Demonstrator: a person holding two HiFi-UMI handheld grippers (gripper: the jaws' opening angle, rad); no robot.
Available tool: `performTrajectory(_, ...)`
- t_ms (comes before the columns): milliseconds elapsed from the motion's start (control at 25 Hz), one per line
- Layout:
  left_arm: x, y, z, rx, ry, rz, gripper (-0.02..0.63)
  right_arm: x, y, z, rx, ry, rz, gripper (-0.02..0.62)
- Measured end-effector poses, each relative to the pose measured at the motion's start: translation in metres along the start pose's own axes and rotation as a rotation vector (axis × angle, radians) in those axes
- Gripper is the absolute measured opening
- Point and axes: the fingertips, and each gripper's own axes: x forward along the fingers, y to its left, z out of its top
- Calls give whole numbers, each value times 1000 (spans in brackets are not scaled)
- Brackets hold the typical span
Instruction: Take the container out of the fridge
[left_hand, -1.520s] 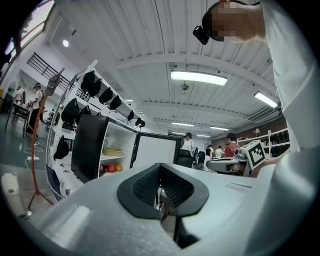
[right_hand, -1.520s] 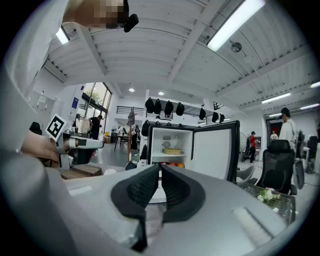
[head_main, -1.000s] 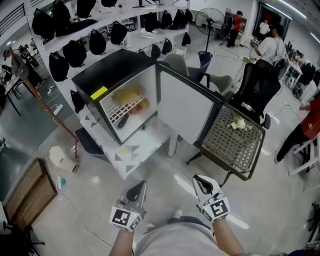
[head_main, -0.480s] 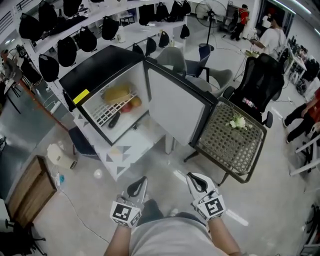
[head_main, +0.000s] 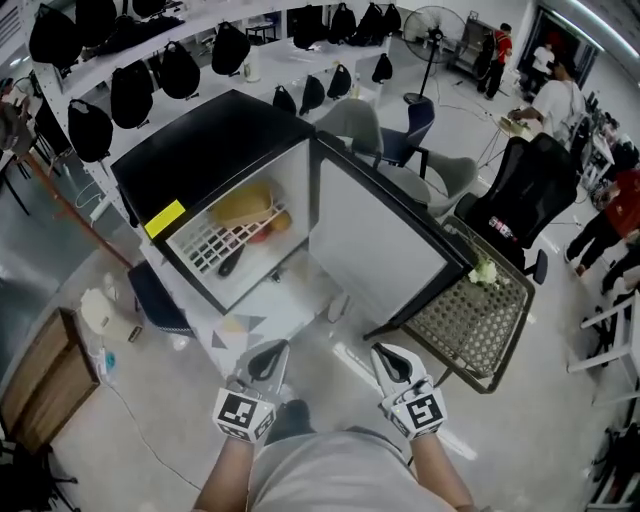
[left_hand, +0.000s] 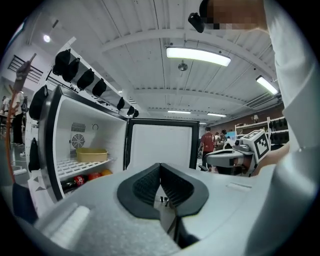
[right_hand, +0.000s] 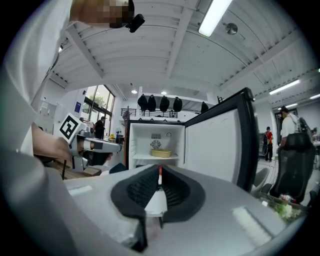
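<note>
Trouble would most likely come at the grab itself. The left gripper (head_main: 272, 352) and right gripper (head_main: 386, 356) both hang close to the person's body, well short of the fridge (head_main: 215, 135). Each has its jaws pressed together with nothing between them, so they would have to spread before reaching in. The container (head_main: 245, 205) looks wide for a single pair of jaws. A pinch on one rim could let it tip and slide off, and dragging it forward might snag its base on the bars of the wire shelf (head_main: 212, 243). The open door (head_main: 375, 255) stands on the right side of the approach, where the right gripper could knock it. A dark bottle (head_main: 232, 262) and some red and orange fruit (head_main: 278, 224) lie under the shelf, and a low reach could disturb them. The container itself sits upright on the wire shelf in the upper part of the fridge, towards the back wall. It is a shallow, pale yellow tub with rounded corners and a slightly flared lip. Whether it has a lid, or anything inside, I cannot tell.
</note>
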Motion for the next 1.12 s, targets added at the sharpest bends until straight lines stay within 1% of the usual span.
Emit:
performTrajectory(120,17,36,3,14,8,-9,9,42,-2,4,-12,14,-1,18)
performTrajectory(280,34,80,6,61,35,-17,9,97,-5,7,-17,29,-4,18)
performTrajectory(440,45,121,3,48,60,-27,9,148,-4,10,-13,31,2,18)
performTrajectory(560,51,144,4,43,58,-40,9,177,-3,11,-16,48,1,18)
performTrajectory(720,60,162,3,39,56,-51,9,200,-6,7,-12,84,-5,18)
performTrajectory(840,69,167,3,57,62,-54,9,212,-12,5,-10,110,3,18)
performTrajectory(1040,87,176,-5,76,108,-24,9,226,-27,2,0,138,32,18)
performTrajectory(1120,99,180,-7,97,132,-11,9,232,-36,2,-2,143,49,18)
